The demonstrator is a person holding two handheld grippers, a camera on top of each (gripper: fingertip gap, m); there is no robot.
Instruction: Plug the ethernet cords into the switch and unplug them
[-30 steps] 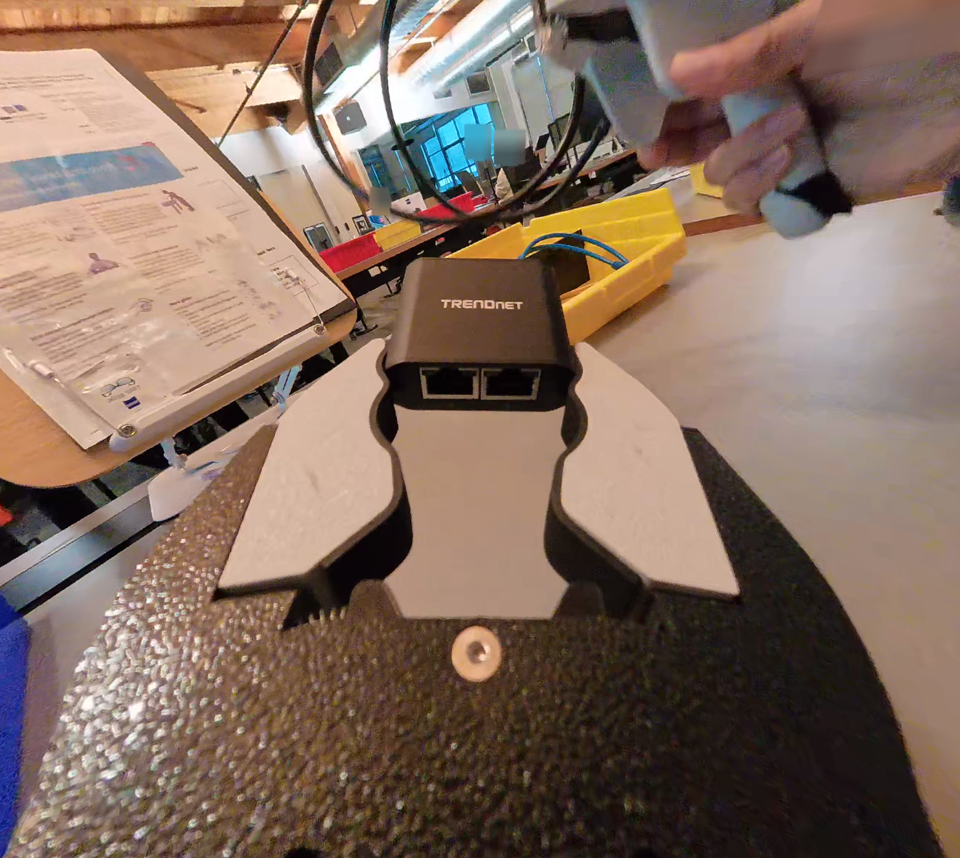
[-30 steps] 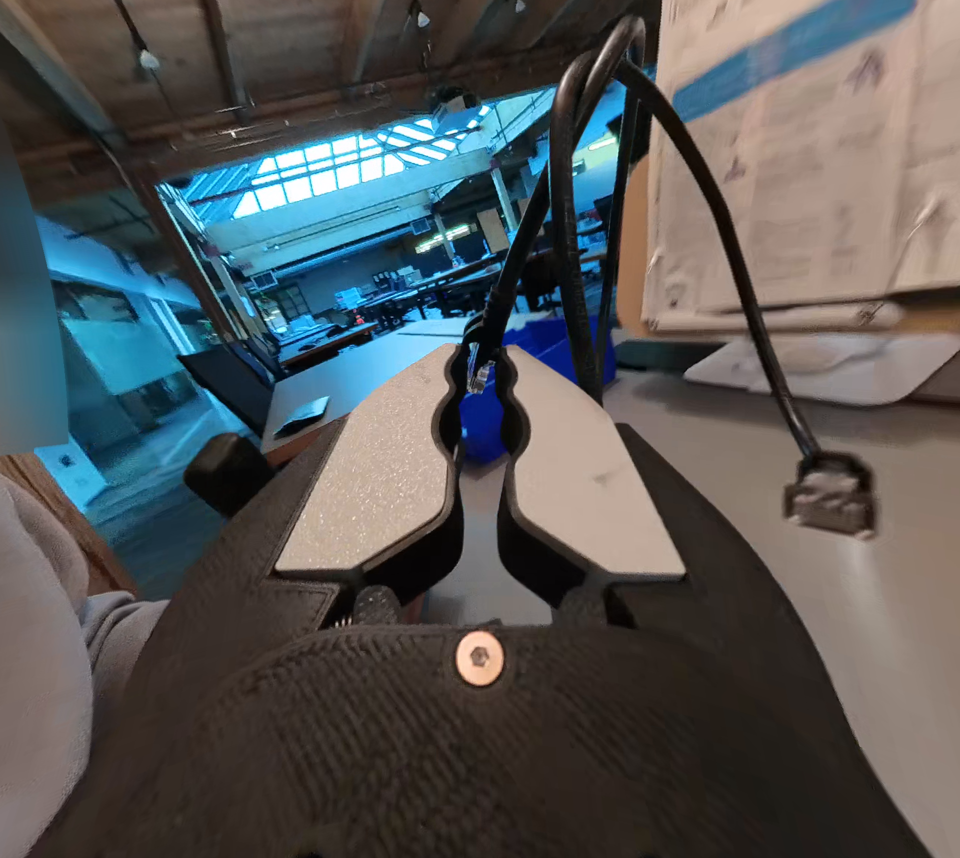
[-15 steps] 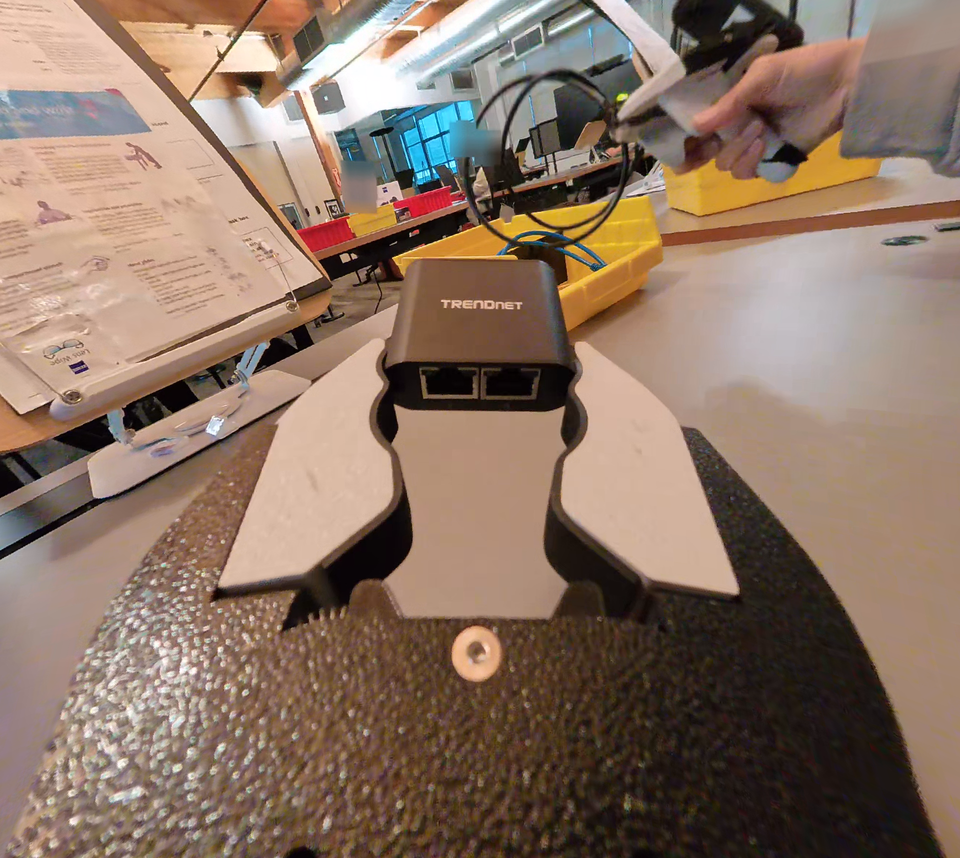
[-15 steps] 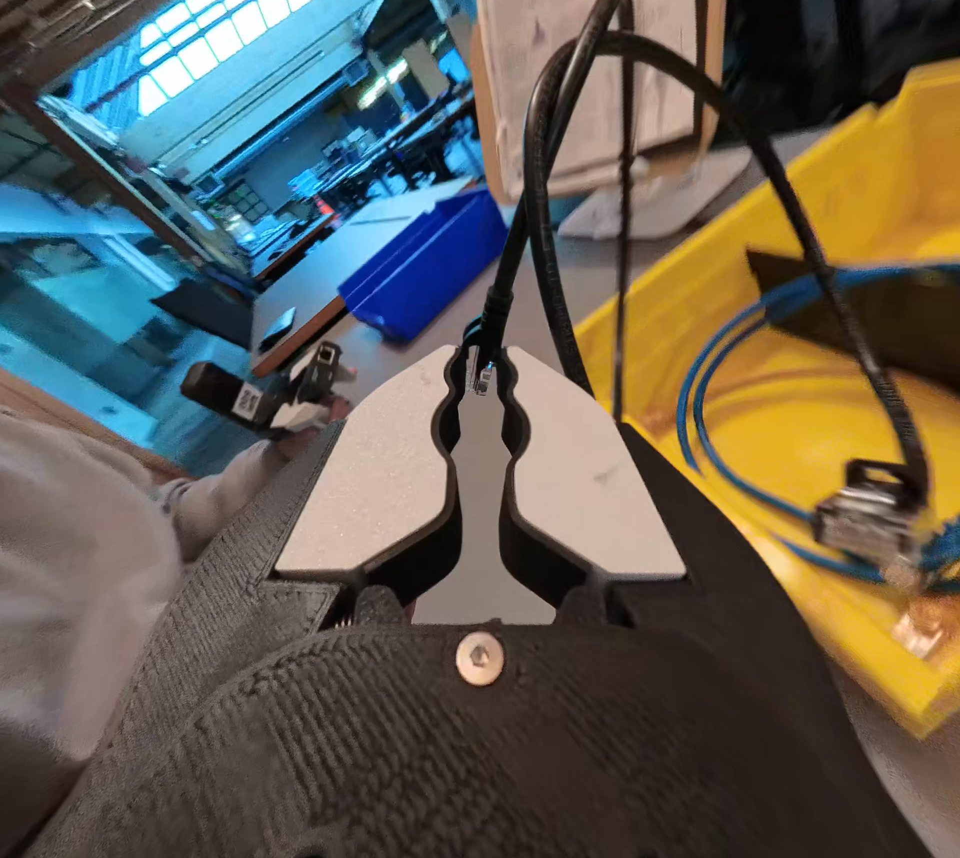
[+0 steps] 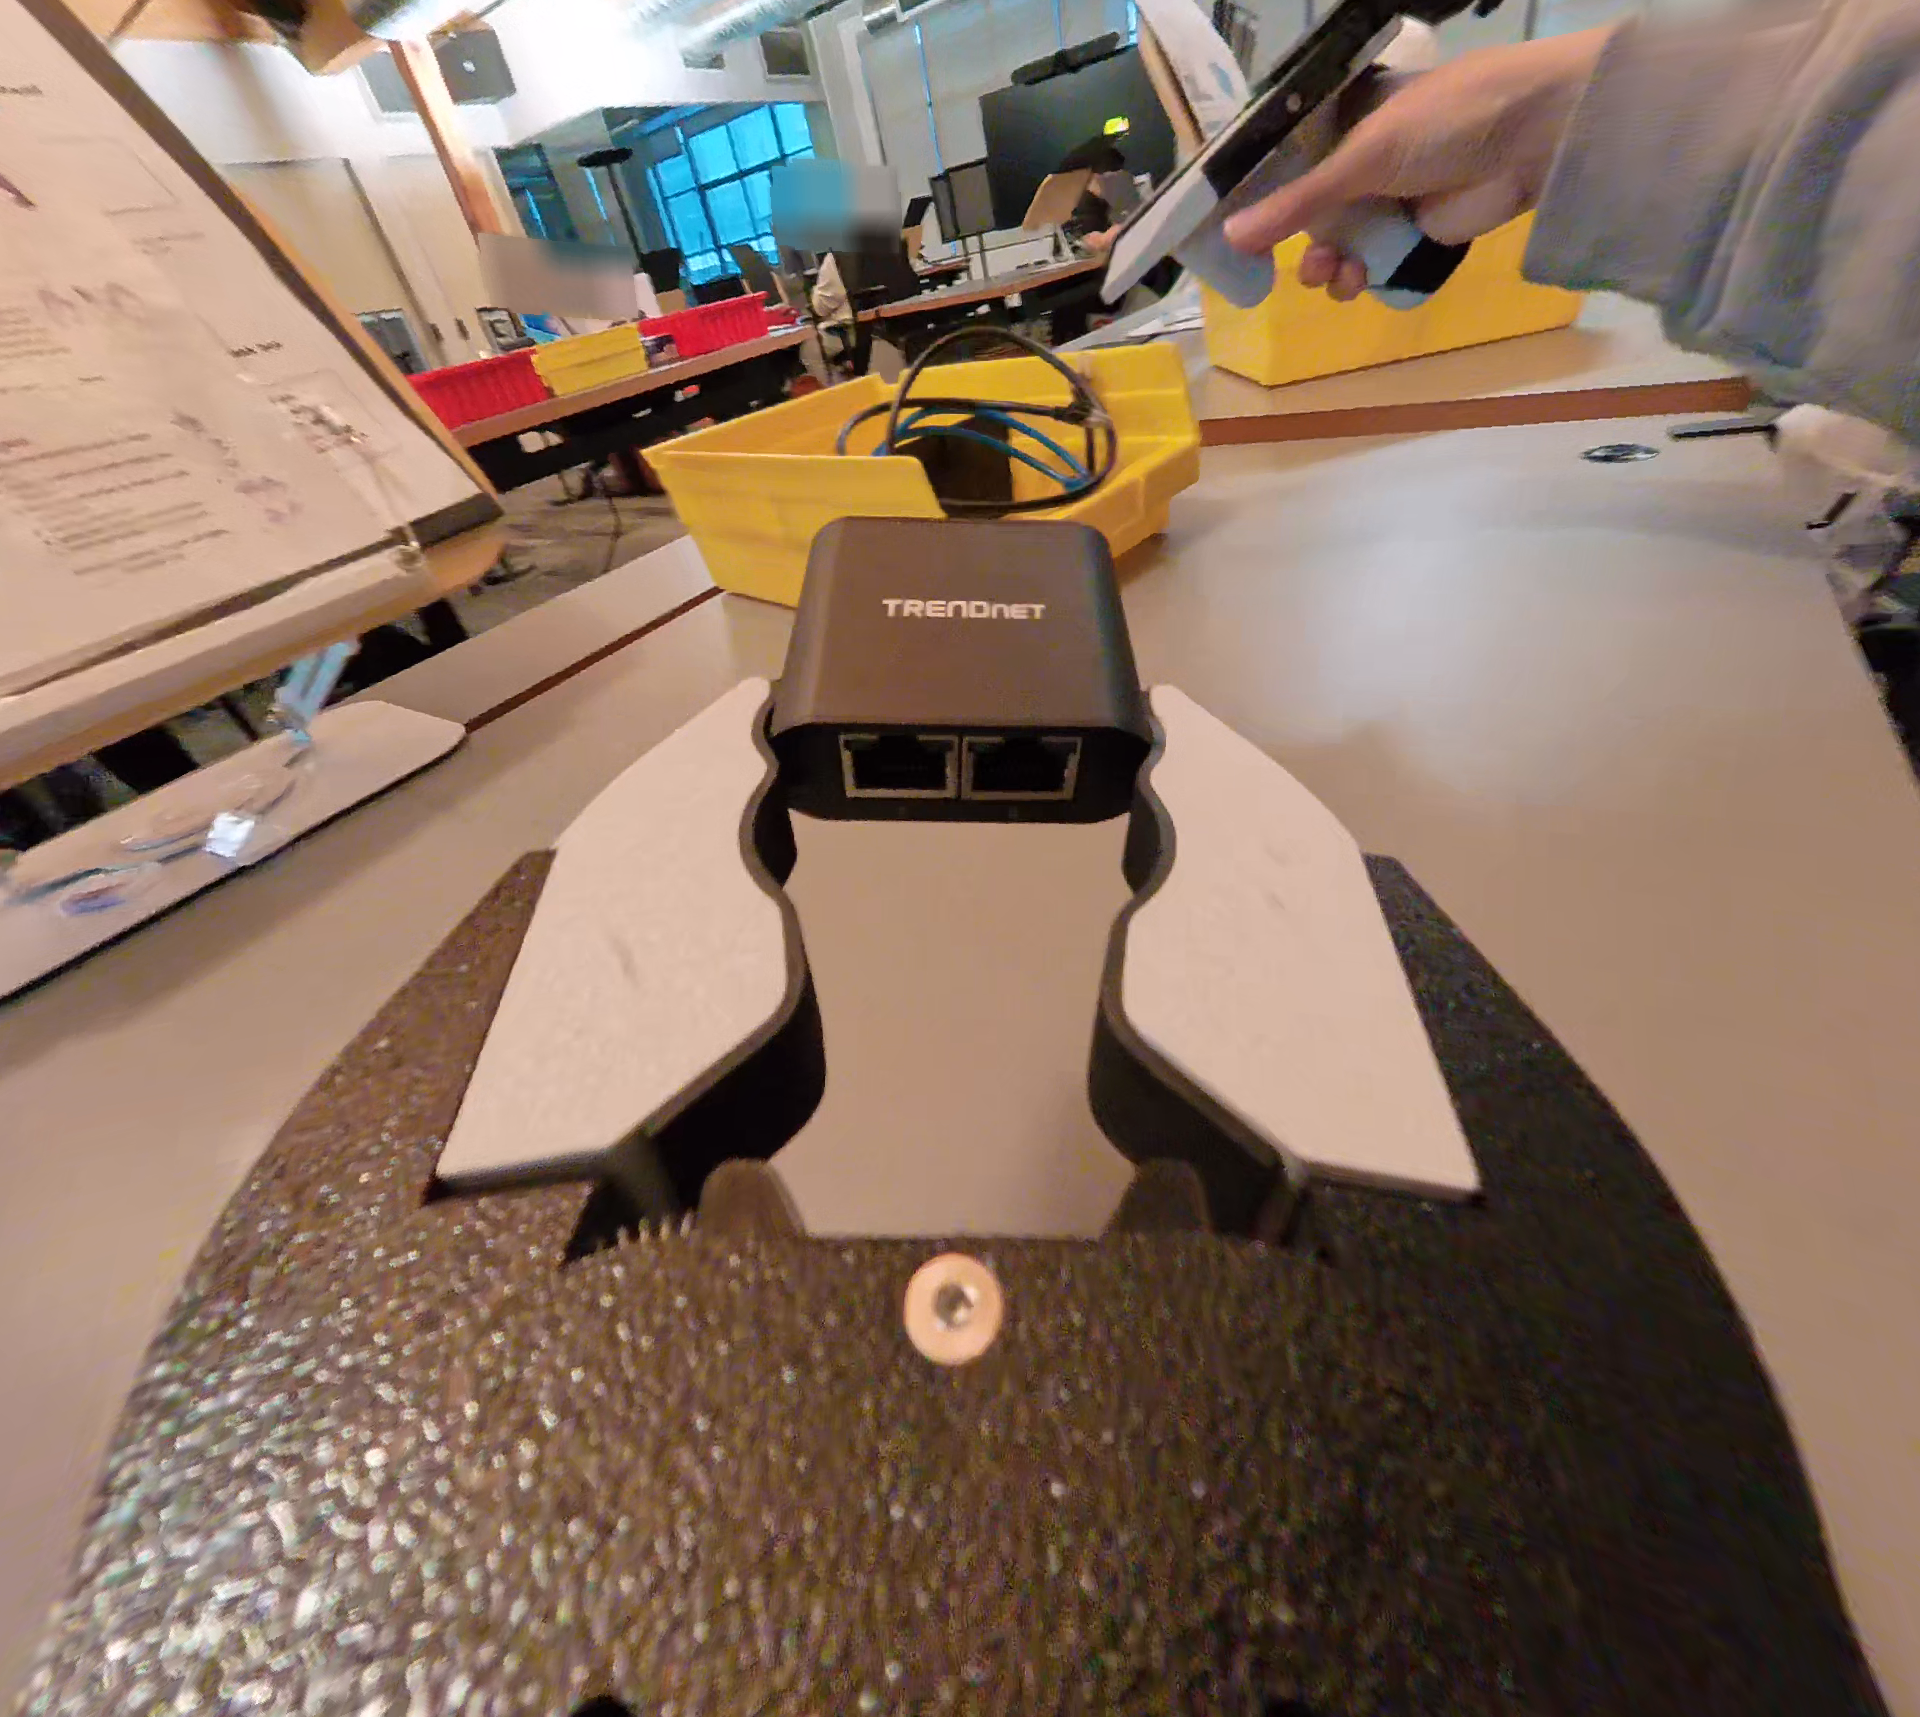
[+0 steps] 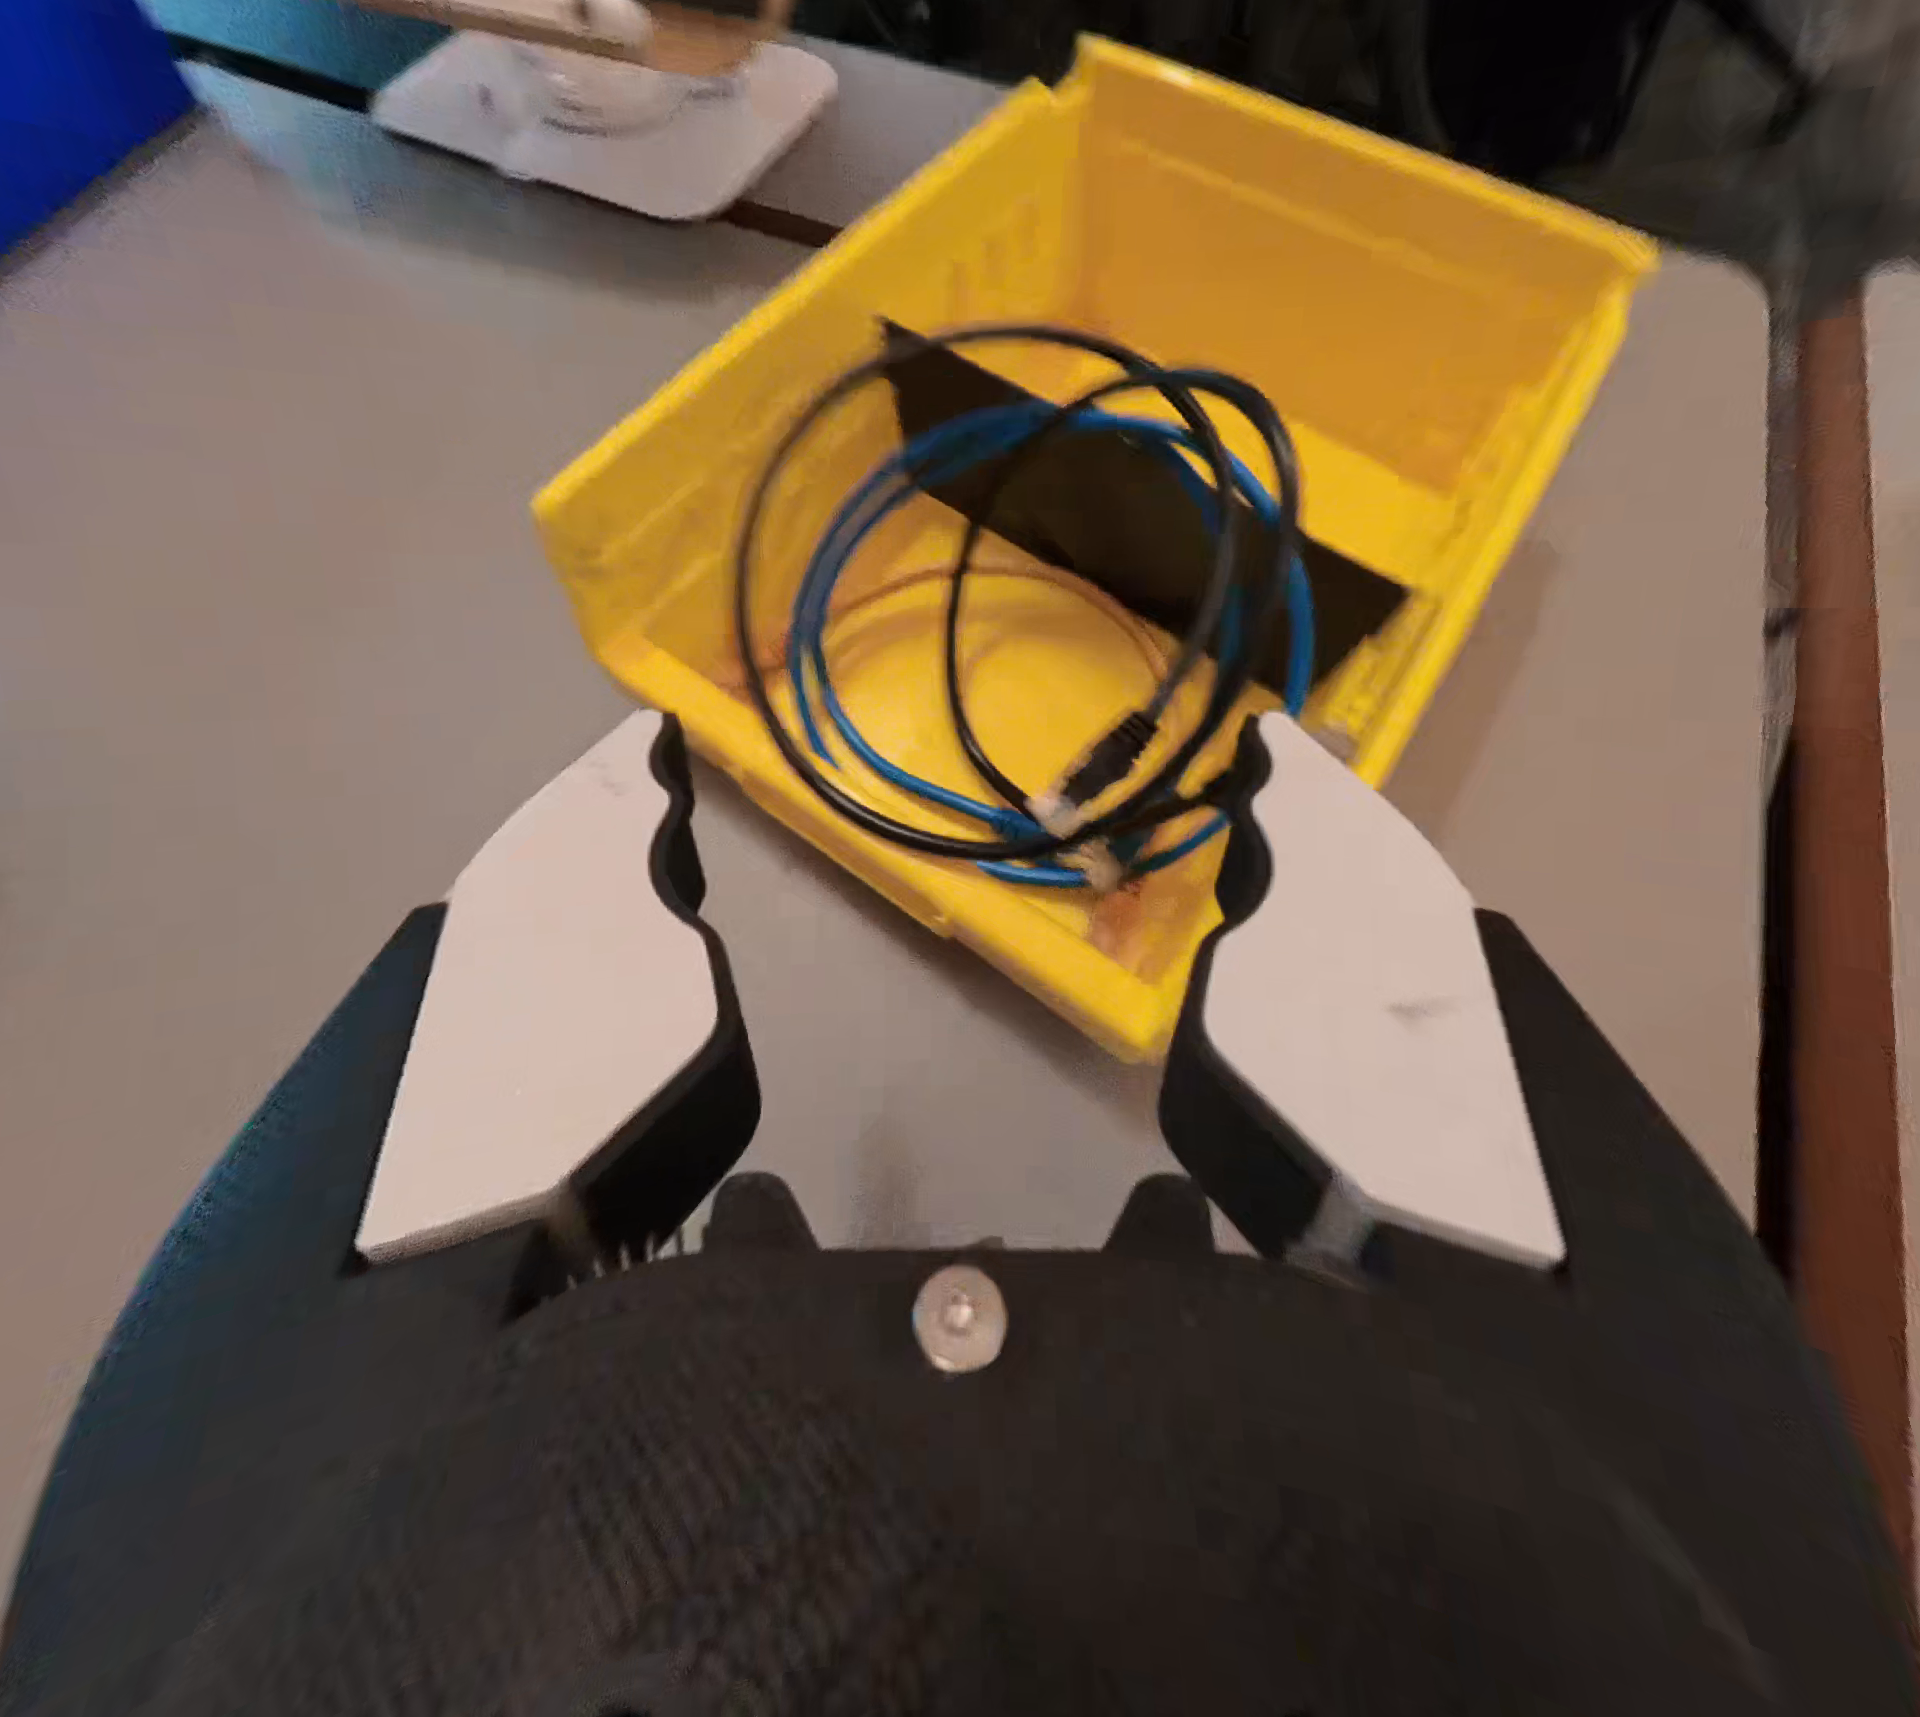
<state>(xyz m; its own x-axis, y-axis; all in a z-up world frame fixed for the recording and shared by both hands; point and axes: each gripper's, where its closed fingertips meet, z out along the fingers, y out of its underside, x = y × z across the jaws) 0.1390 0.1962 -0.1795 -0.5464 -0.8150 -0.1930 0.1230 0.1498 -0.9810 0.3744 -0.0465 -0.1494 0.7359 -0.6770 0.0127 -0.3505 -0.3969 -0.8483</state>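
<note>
My left gripper (image 5: 958, 732) is shut on the black switch (image 5: 956, 649) and holds it just above the grey table, its two empty ports facing me. My right gripper (image 6: 956, 774) is open and empty, hovering above the near edge of the yellow bin (image 6: 1351, 296). A black ethernet cord (image 6: 758, 545) and a blue ethernet cord (image 6: 821, 587) lie coiled in the bin, their plugs near its front wall. In the left wrist view the bin (image 5: 769, 483) with both cords stands behind the switch, and the right gripper (image 5: 1174, 233) is held up at the upper right.
A tilted document stand with papers (image 5: 156, 379) is at the left on a white base (image 6: 613, 109). A blue bin (image 6: 62, 78) is at the far left. The table's right edge (image 6: 1829, 732) is close to the yellow bin. Another yellow bin (image 5: 1382, 317) stands farther back.
My right gripper has opened and let go of the black cord, which now lies in the yellow bin with the blue one. The left gripper still holds the switch.
</note>
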